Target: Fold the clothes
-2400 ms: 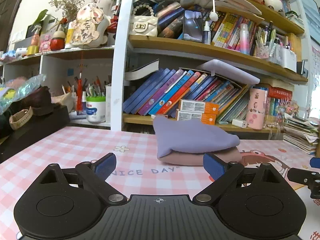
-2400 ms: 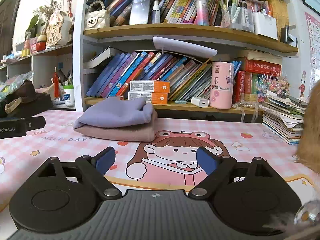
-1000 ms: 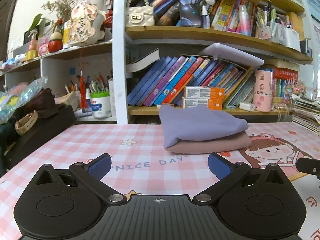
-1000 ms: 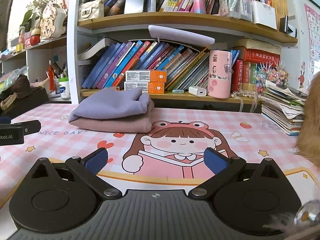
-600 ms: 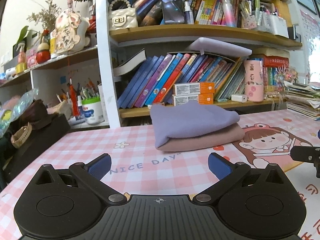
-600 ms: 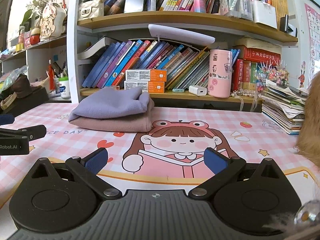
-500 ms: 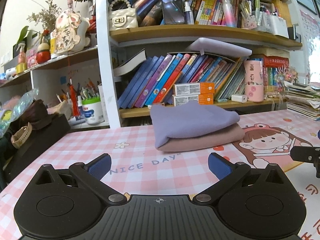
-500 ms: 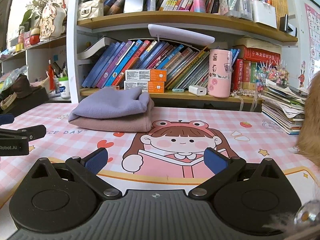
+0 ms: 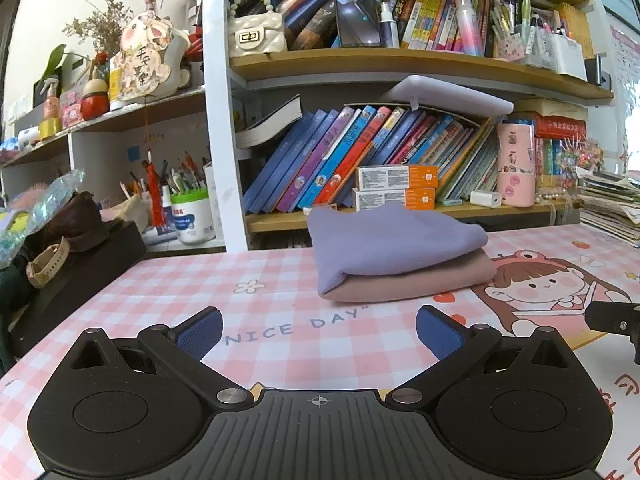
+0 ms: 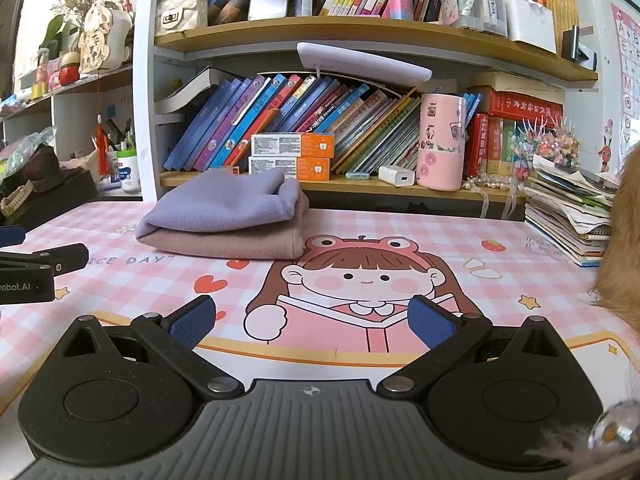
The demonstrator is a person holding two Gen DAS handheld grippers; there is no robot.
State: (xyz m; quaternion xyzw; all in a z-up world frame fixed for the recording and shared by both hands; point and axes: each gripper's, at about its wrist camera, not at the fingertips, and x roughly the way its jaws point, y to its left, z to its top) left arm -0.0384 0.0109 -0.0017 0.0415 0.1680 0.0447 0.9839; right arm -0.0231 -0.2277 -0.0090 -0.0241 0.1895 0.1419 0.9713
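A folded purple garment (image 9: 392,240) lies on top of a folded dusty-pink garment (image 9: 420,282) at the back of the pink checked table mat (image 9: 280,280). The stack also shows in the right wrist view, purple (image 10: 224,204) over pink (image 10: 240,240). My left gripper (image 9: 318,330) is open and empty, low over the mat, well short of the stack. My right gripper (image 10: 312,324) is open and empty over the cartoon girl print (image 10: 352,280). The left gripper's side shows at the left edge of the right wrist view (image 10: 36,272).
A bookshelf (image 9: 400,60) packed with books stands behind the table. A pink cup (image 10: 440,140) and a white charger (image 10: 398,176) sit on its low shelf. A pile of magazines (image 10: 568,212) lies at the right. A black box (image 9: 76,264) stands at the left.
Both grippers have stayed open and empty. The left wrist view shifted slightly; the folded stack has not moved. The right gripper is nearly still.
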